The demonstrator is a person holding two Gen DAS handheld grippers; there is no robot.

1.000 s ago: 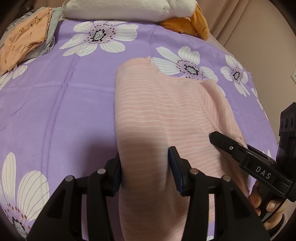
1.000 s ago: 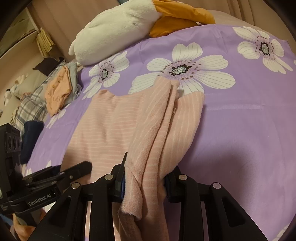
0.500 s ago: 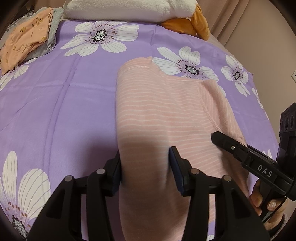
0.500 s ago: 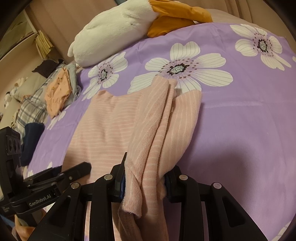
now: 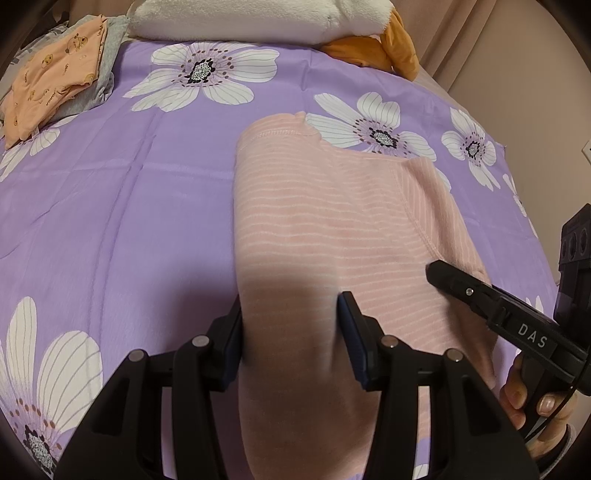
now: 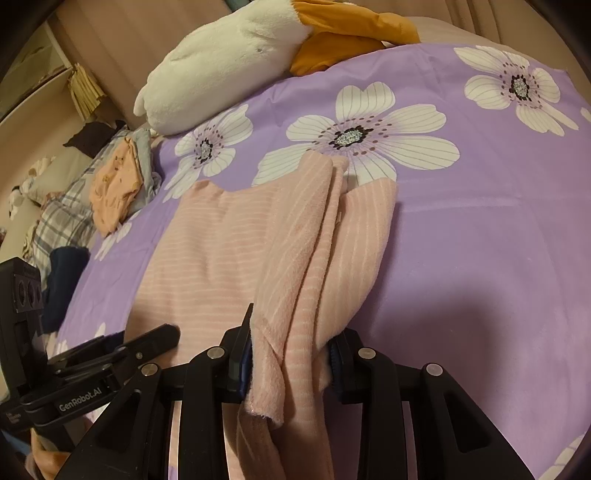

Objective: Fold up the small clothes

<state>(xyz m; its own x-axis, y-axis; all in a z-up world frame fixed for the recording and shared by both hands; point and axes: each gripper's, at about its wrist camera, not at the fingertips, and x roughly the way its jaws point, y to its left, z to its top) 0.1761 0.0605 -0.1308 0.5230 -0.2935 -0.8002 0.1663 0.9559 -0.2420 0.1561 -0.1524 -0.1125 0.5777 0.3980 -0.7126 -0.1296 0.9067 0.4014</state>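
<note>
Gripping as they had a second earlier, the left gripper and right gripper barely shifted, each clamped on the near edge of the pink striped garment, which stretched away from them across the purple floral bedsheet.

We see a bed w/ purple sheet, big white flowers printed on it. At the far end lies a white plush pillow w/ an orange cloth touching it. Beige curtain hangs behind, right side. Left of the bed: plaid fabric, a dark navy bundle near it. Light is warm & dim; shadows fall on the near sheet.
</note>
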